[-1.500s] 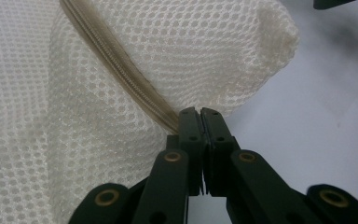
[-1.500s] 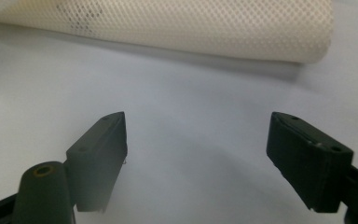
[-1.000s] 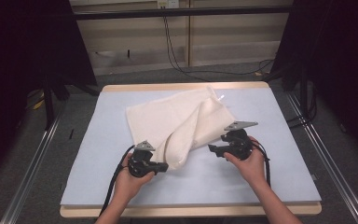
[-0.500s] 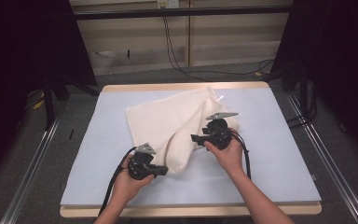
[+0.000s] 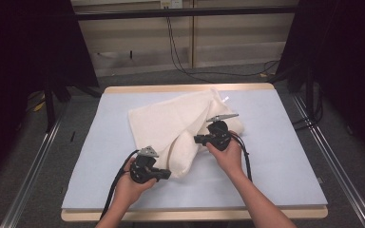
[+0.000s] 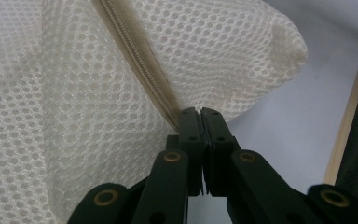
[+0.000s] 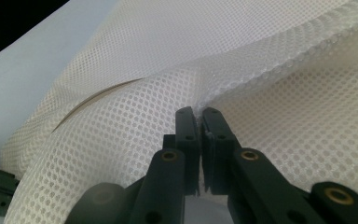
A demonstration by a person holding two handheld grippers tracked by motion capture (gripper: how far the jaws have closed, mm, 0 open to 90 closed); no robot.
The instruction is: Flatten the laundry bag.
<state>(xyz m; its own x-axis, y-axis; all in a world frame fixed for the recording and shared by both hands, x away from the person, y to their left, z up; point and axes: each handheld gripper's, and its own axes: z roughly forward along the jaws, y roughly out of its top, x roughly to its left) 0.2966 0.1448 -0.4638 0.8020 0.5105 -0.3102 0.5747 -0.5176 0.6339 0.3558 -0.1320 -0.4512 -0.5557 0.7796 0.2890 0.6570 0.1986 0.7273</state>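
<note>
the mesh bag point(image 5: 180, 128) is lying in the middle of the high view, spread over the pale blue table point(image 5: 290, 156), with its far part flat and its near end bunched up and lifted toward the lower centre of the frame. it is a cream, honeycomb-weave bag with a zip point(image 6: 137, 70) running diagonally from the top of the left gripper view down to the jaws.

the left gripper point(image 5: 164, 175), at the lower left of the high view, is pinching the bag right at the bottom end of the zip; its jaws are pressed together with the zip tape and mesh caught between the tips. that hold is probably anchoring the zip end so the fabric stays taut rather than sliding.

the right gripper point(image 5: 197, 139), just right of centre in the high view, has just been closing its jaws, and in the right gripper view point(image 7: 196, 112) they are meeting on a raised ridge of mesh, clamped on a fold of the bag. it is likely taking that fold so the two hands can pull against each other, to open the bag or to stretch the zip line straight.

the bag's near end is hanging between the two grips, clear of the table in places, while the rest is resting toward the upper middle of the frame.
</note>
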